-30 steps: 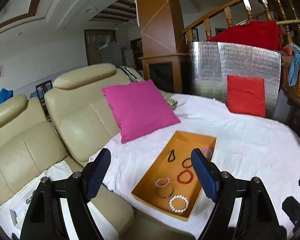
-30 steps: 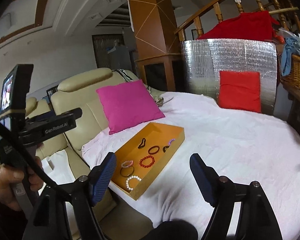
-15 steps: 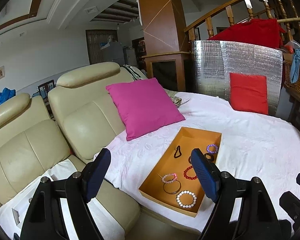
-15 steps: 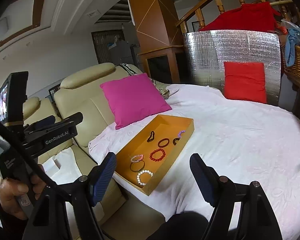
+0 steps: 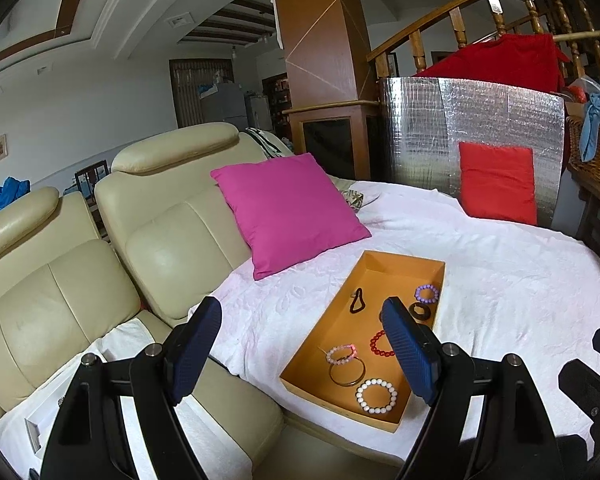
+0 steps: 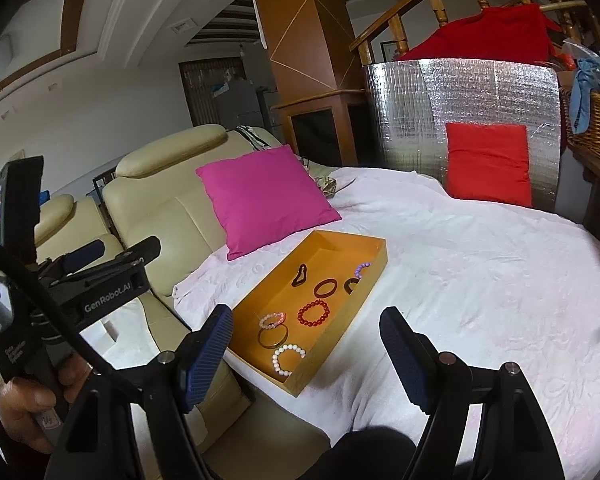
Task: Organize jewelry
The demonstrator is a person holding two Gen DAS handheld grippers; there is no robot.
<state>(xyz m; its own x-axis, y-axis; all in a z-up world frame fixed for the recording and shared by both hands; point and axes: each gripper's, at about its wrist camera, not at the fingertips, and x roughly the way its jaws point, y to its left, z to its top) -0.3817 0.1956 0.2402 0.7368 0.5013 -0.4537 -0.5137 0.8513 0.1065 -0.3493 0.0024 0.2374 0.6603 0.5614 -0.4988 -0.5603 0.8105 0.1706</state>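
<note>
An orange tray [image 5: 396,266] lies on the white-covered table near its left edge; it also shows in the right wrist view [image 6: 342,240]. It holds several bracelets: a white bead one [image 5: 376,395], a red bead one [image 6: 313,313], a pink one [image 5: 342,353], a purple one [image 5: 426,293] and dark rings. My left gripper [image 5: 304,356] is open and empty, well short of the tray. My right gripper [image 6: 304,360] is open and empty, above the tray's near right corner. The left gripper's body shows in the right wrist view [image 6: 100,280].
A pink cushion [image 5: 288,208] leans by the cream sofa [image 5: 100,264] left of the table. A red cushion [image 5: 498,182] stands against a silver foil panel [image 5: 472,120] at the back. A wicker basket [image 5: 592,152] sits at the right.
Both grippers have pulled back and shifted a little left, so the tray sits further right in the views. Both stay open and empty.
</note>
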